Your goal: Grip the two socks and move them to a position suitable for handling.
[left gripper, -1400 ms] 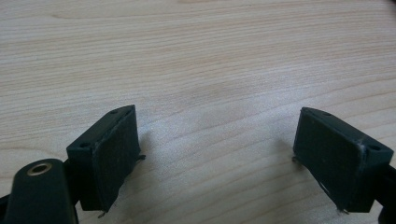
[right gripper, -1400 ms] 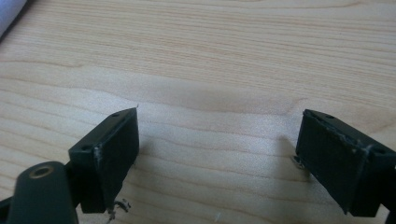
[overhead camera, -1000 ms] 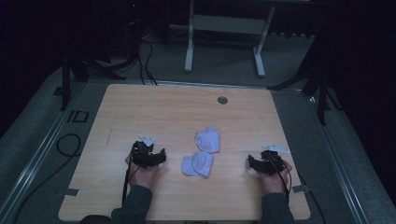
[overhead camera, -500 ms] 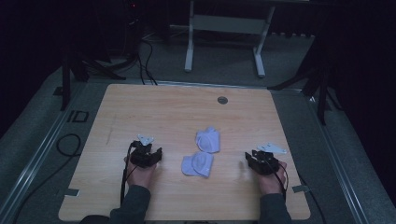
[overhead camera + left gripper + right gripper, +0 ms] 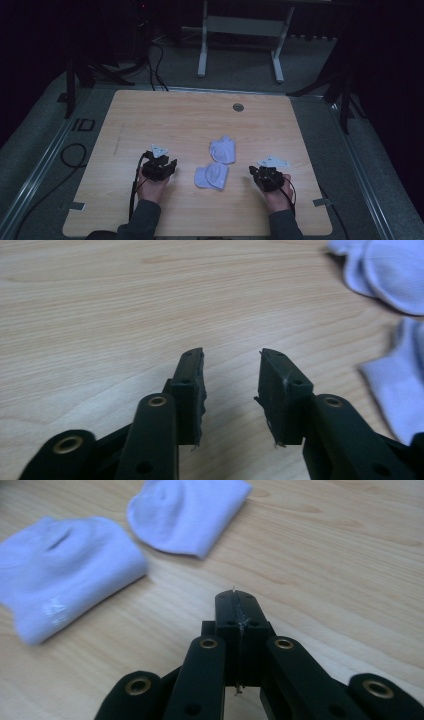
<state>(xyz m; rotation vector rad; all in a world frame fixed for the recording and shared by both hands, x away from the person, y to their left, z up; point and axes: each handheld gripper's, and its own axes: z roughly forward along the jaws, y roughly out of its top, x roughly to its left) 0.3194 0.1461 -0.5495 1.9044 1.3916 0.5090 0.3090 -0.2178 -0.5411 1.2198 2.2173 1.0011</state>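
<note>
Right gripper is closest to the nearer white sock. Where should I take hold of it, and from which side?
Judging by its pose, take the nearer sock at its right edge, the side facing the right gripper. It lies flat and folded, apart from the farther sock, so a low sideways approach could pinch that edge. The fingers are shut, so open them first.

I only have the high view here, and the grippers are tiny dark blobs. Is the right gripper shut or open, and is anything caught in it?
Observer: The right gripper is shut, its fingers pressed flat together with nothing between them.
Reviewer: And the left one?
Observer: The left gripper has a gap between its fingers, with bare table showing through. Its jaws have just been closing, on nothing.
Reviewer: Are the two socks touching either gripper?
Observer: No. In the right gripper view the near sock and the far sock both lie ahead of the shut tips, with wood between.
</note>
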